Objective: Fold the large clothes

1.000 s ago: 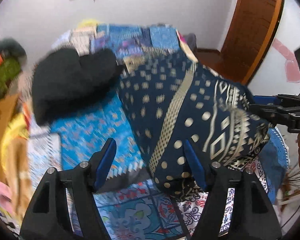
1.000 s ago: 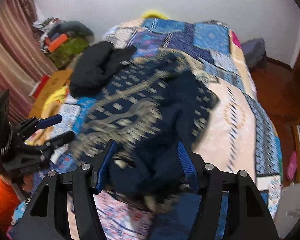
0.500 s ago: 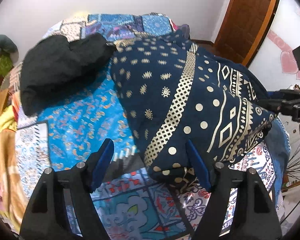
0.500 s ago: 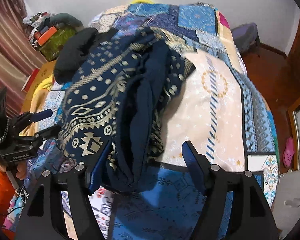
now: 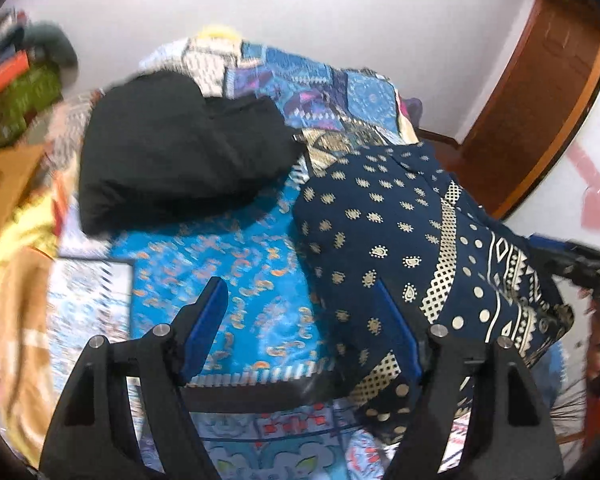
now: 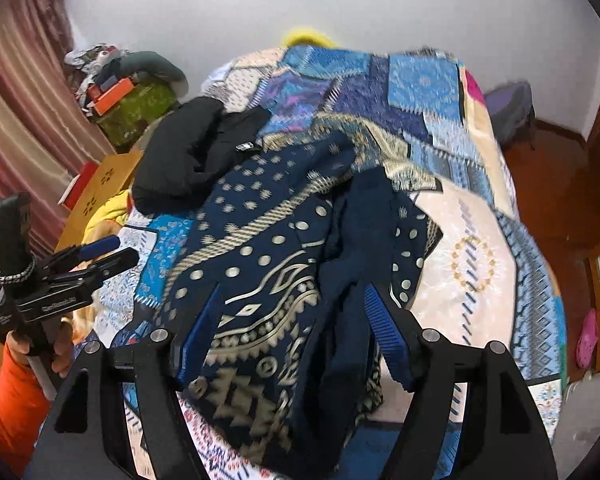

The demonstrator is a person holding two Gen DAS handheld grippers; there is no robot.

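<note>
Left gripper (image 5: 300, 320): 2 blue-padded fingers spread wide apart, gripping nothing, hanging over the bright blue panel of the patchwork bedspread (image 5: 236, 264); also seen at the left edge of the right wrist view (image 6: 108, 254), held by a hand (image 6: 62, 350) in an orange sleeve. Far left, off the bed: green box (image 6: 140, 108) with an orange item on top, cardboard box (image 6: 100, 196), striped curtain (image 6: 16, 120). Left of centre on the bed: black garment (image 5: 172, 152), bundled, touching the far edge of the patterned piece. Centre to right: navy garment with gold print (image 5: 420, 248), dots, paisley marks and geometric bands, lying loosely gathered on the bedspread, 1 edge draped toward the near side of the bed, plain dark lining showing in the folds (image 6: 352, 260). Right gripper (image 6: 296, 324): fingers parted, the navy cloth bunched directly in front of and between them; contact with the pads not determinable. Right of the garment: cream panel of the bedspread with a gold ring motif (image 6: 472, 264). Far right: wooden floor (image 6: 556, 184), wooden door (image 5: 536, 92), pink shoe (image 6: 588, 338) on the floor.
</note>
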